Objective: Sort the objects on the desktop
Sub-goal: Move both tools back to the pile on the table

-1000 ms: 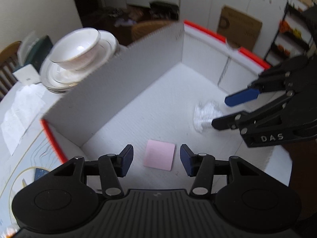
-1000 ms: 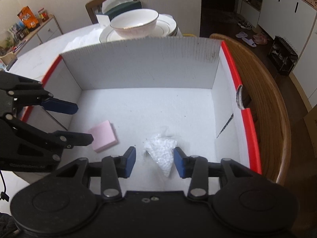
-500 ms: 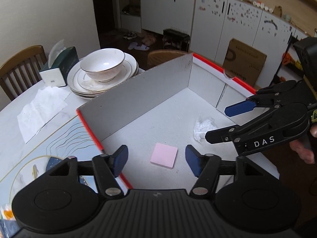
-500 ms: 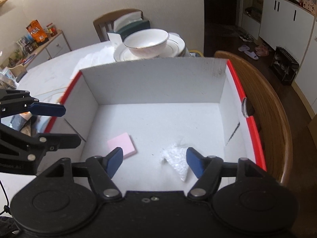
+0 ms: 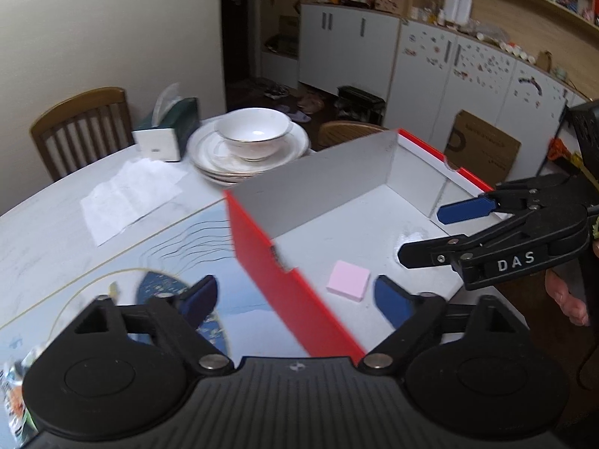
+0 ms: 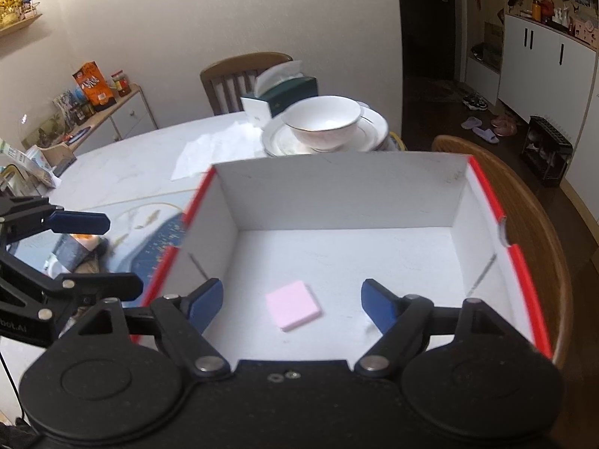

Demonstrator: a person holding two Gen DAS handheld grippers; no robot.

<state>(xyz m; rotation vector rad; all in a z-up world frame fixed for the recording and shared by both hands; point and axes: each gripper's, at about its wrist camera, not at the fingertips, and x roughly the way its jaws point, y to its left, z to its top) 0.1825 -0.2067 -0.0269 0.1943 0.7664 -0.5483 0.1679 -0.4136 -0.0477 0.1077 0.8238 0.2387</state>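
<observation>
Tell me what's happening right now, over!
Left gripper open, empty. Right gripper open, empty, above the box. Pink notepad flat on the box floor. Nothing in the way, over.

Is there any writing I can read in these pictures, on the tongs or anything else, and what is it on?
"DAS": white letters on the side of the right tongs.
"oot.AI": cut off at the picture's edge, on the body of the left tongs.
Orange snack bag on the sideboard: printed, but too blurred to read.
Brown cardboard box by the cabinets: dark print, too small to read.
</observation>
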